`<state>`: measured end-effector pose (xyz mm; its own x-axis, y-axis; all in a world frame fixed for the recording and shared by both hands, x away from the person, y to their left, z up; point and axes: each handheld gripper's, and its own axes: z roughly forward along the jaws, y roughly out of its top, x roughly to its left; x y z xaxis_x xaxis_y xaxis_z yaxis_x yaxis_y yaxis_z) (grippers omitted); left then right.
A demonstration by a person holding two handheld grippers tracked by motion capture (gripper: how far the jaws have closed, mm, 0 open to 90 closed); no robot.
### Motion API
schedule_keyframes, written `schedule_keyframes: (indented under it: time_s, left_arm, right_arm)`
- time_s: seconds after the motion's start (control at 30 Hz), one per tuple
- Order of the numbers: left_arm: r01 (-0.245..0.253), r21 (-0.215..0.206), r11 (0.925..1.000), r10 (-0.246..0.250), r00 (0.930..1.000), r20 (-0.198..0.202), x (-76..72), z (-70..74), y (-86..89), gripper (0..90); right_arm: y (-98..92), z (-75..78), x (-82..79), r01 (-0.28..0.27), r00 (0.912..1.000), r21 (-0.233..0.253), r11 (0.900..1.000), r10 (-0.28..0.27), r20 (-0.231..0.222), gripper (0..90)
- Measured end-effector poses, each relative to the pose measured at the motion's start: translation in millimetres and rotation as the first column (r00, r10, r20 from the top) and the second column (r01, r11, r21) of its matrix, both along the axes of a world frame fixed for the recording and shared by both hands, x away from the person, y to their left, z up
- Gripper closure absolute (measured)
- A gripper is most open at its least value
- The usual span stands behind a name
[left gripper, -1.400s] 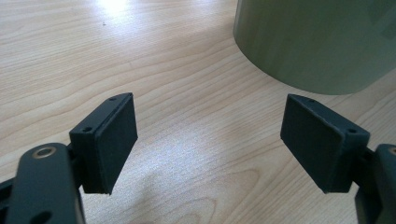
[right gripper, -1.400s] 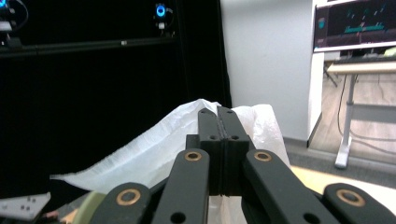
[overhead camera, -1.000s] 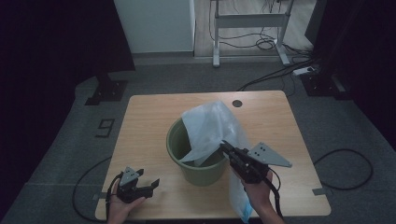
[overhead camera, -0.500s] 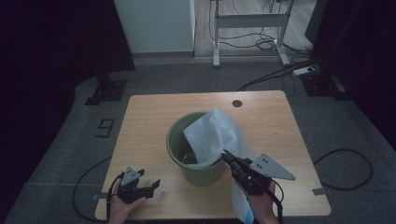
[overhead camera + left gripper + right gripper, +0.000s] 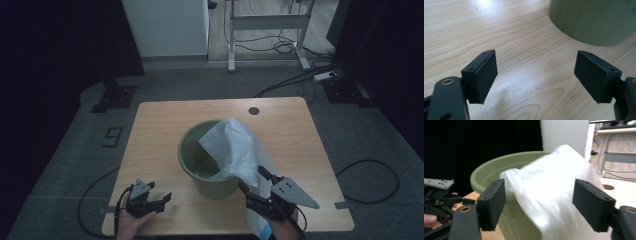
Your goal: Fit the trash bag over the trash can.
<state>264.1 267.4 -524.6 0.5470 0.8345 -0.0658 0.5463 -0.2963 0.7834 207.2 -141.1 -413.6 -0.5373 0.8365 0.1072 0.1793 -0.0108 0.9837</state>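
A green bucket (image 5: 207,167) stands mid-table. A white plastic bag (image 5: 232,147) lies over its right rim, partly inside and partly down the outside. My right gripper (image 5: 251,179) is open at the bucket's front right, its jaws on either side of the bag's lower edge. In the right gripper view the bag (image 5: 554,192) bulges between the spread jaws of my right gripper (image 5: 539,182), with the bucket (image 5: 489,172) behind it. My left gripper (image 5: 164,200) is open and low over the table at the front left. In the left gripper view my left gripper (image 5: 535,53) holds nothing, and the bucket (image 5: 594,20) is ahead to the right.
The wooden table (image 5: 160,135) has a round cable hole (image 5: 254,110) at the back. A pale, blue-marked piece (image 5: 260,229) lies by the front edge under the right hand. Cables (image 5: 370,180) run over the grey floor, and a desk frame (image 5: 265,22) stands far behind.
My right gripper has drawn back toward the front edge. The bag's top has sagged and shifted over the bucket's rim. My left gripper has stayed put.
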Motion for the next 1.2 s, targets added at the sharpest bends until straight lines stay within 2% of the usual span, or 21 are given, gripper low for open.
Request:
schedule_keyframes:
  time_s: [0.1,0.13,0.17,0.27,0.37,0.4,0.47,0.6,0.63,0.67,0.7,0.73,0.77,0.8,0.83,0.93,1.03,1.17,1.2]
  left_arm:
    - [0.000,0.001,1.0000,0.000,1.0000,-0.001,-0.1,-0.4,-0.6,18.5]
    - [0.002,0.004,1.0000,-0.002,1.0000,-0.003,0.0,-0.9,-0.9,18.5]
    - [0.002,0.004,1.0000,-0.002,1.0000,-0.003,0.0,-0.9,-0.9,18.5]
    - [0.002,0.007,1.0000,-0.002,1.0000,-0.005,0.4,-1.5,-1.0,18.5]
    - [0.002,0.007,1.0000,-0.002,1.0000,-0.005,0.2,-1.5,-1.2,18.5]
    - [0.001,0.004,1.0000,-0.001,1.0000,-0.004,-0.1,-1.2,-0.7,18.5]
    - [-0.001,0.003,1.0000,0.001,1.0000,-0.003,-0.1,-1.1,-0.2,18.5]
    - [-0.003,0.000,1.0000,0.003,1.0000,-0.002,-0.1,-0.9,1.3,18.5]
    - [-0.004,-0.001,1.0000,0.004,1.0000,-0.002,-0.1,-0.9,1.6,18.5]
    - [-0.004,-0.002,1.0000,0.004,1.0000,-0.002,0.0,-0.7,1.7,18.5]
    - [-0.004,-0.001,1.0000,0.004,1.0000,-0.002,0.0,-0.7,1.5,18.5]
    - [-0.004,-0.001,1.0000,0.004,1.0000,-0.002,0.0,-0.7,1.5,18.5]
    - [-0.004,-0.001,1.0000,0.004,1.0000,-0.002,0.0,-0.6,1.3,18.5]
    - [-0.002,0.000,1.0000,0.002,1.0000,-0.001,-0.2,-0.4,0.8,18.5]
    - [-0.002,0.000,1.0000,0.002,1.0000,-0.001,-0.2,-0.4,0.8,18.5]
    - [-0.003,0.000,1.0000,0.003,1.0000,0.000,-0.3,-0.2,0.7,18.5]
    - [-0.007,-0.005,1.0000,0.007,1.0000,0.004,-0.8,0.8,1.3,18.5]
    - [-0.008,-0.010,0.9999,0.008,0.9999,0.013,-2.0,4.9,1.9,18.5]
    - [-0.008,-0.010,0.9999,0.008,0.9999,0.013,-2.0,4.9,1.9,18.5]
  right_arm:
    - [-6.0,-6.4,-8.1,0.019,0.9998,-0.005,1.000,-0.019,-0.002,23.4]
    - [-10.4,-15.6,-13.9,0.032,0.9993,-0.014,0.999,-0.033,-0.019,22.3]
    - [-10.4,-15.6,-13.9,0.032,0.9993,-0.014,0.999,-0.033,-0.019,22.3]
    - [-13.0,-33.2,-17.4,0.041,0.9975,-0.038,0.998,-0.043,-0.057,21.3]
    - [-12.1,-50.1,-15.1,0.054,0.9934,-0.047,0.997,-0.058,-0.099,20.5]
    - [-8.9,-57.2,-13.5,0.067,0.9912,-0.076,0.995,-0.075,-0.108,20.0]
    - [-7.6,-60.2,-12.8,0.077,0.9903,-0.090,0.993,-0.086,-0.109,20.1]
    - [-7.1,-76.2,-7.2,0.118,0.9795,-0.120,0.986,-0.135,-0.150,24.1]
    - [-8.2,-79.1,-6.3,0.125,0.9768,-0.127,0.984,-0.145,-0.158,27.2]
    - [-11.5,-83.4,-5.1,0.136,0.9738,-0.133,0.982,-0.157,-0.164,39.8]
    - [-13.8,-84.8,-4.4,0.128,0.9742,-0.129,0.983,-0.149,-0.169,45.4]
    - [-13.8,-84.8,-4.4,0.128,0.9742,-0.129,0.983,-0.149,-0.169,45.4]
    - [-16.4,-86.1,-3.4,0.118,0.9758,-0.117,0.986,-0.137,-0.171,52.0]
    - [-21.7,-88.3,-1.9,0.132,0.9740,-0.113,0.985,-0.150,-0.170,64.4]
    - [-21.7,-88.3,-1.9,0.132,0.9740,-0.113,0.985,-0.150,-0.170,64.4]
    - [-28.9,-89.4,0.5,0.156,0.9713,-0.121,0.980,-0.174,-0.162,78.2]
    - [-36.6,-86.4,4.1,0.166,0.9714,-0.126,0.978,-0.184,-0.150,86.1]
    - [-53.1,-72.8,9.3,0.222,0.9669,-0.105,0.969,-0.233,-0.104,88.5]
    - [-53.1,-72.8,9.3,0.222,0.9669,-0.105,0.969,-0.233,-0.104,88.5]
